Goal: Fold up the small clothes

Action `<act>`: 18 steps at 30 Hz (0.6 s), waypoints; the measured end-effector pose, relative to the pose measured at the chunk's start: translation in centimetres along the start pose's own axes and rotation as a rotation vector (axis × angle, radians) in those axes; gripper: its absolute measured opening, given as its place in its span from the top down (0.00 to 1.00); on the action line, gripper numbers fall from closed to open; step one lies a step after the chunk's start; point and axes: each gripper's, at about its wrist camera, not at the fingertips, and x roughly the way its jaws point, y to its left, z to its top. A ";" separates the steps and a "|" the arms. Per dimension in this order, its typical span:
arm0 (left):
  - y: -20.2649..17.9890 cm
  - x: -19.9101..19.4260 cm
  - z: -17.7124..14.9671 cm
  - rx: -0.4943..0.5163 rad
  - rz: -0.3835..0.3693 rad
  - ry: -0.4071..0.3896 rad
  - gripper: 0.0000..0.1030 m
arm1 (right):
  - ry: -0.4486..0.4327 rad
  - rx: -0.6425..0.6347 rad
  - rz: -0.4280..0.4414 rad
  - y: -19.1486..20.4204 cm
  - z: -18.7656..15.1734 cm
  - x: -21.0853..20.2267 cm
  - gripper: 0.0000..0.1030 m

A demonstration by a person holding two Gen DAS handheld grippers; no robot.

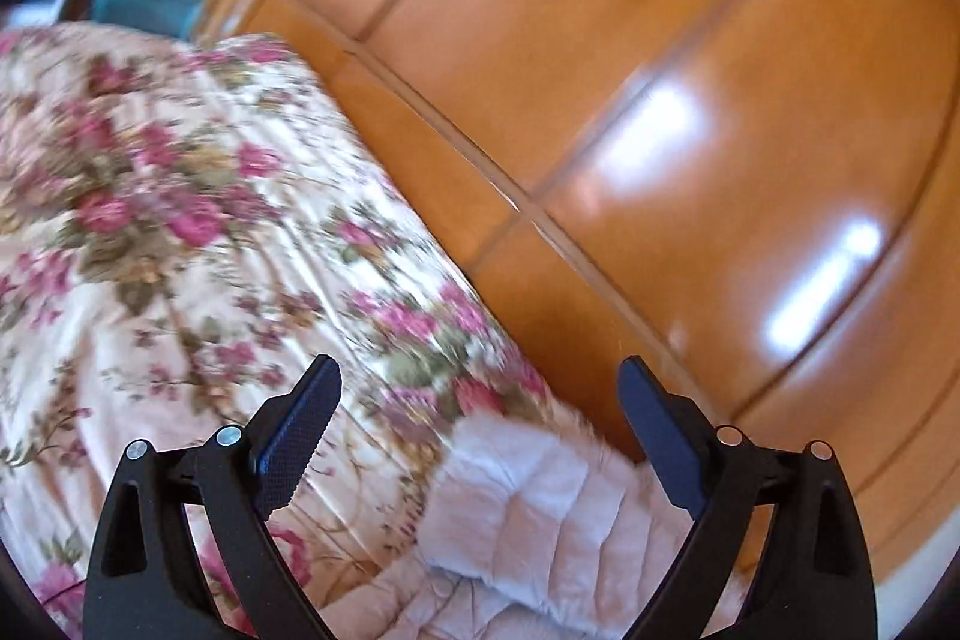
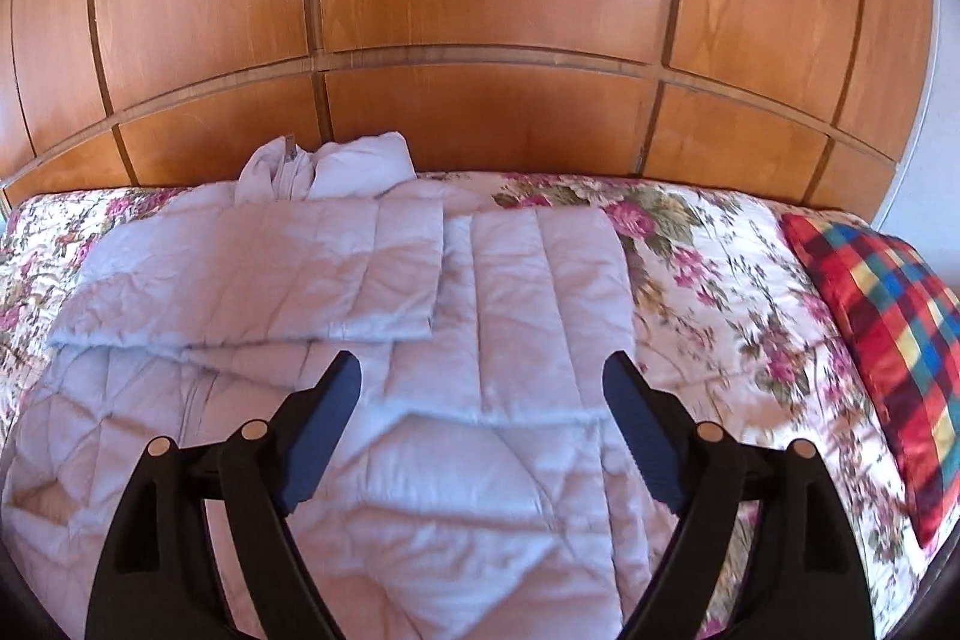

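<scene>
Spreading wide at the bottom of the right wrist view, the right gripper (image 2: 482,379) hangs empty above the pale quilted padded jacket (image 2: 420,340), which lies with sleeves folded across its middle on the floral bedspread (image 2: 720,280); a red plaid cushion (image 2: 888,316) sits at right, a glossy wooden panelled wall (image 2: 480,10) behind. The left gripper (image 1: 480,388), equally wide and empty, frames the jacket's edge at lower centre

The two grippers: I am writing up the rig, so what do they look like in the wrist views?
The left gripper and right gripper look alike: matte black curved arms with slotted cut-outs, dark blue textured fingers tapering to points, and round pins at the joints, silvery on the left, tan on the right. No cables, markings, sleeves or hands show.
</scene>
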 end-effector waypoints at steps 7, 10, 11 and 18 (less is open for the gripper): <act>0.9 -2.5 0.2 0.136 -0.085 0.185 0.10 | 0.011 -0.004 -0.015 -1.7 -2.6 -2.2 0.15; 1.5 -3.4 -1.5 0.197 -0.154 0.314 0.10 | 0.021 -0.015 -0.015 -2.2 -3.8 -3.0 0.14; 1.8 -3.6 -2.1 0.211 -0.172 0.348 0.10 | 0.023 -0.016 -0.016 -2.4 -4.2 -3.3 0.13; 4.0 -4.7 -5.9 0.283 -0.271 0.572 0.10 | 0.028 -0.033 -0.028 -3.8 -6.6 -5.0 0.11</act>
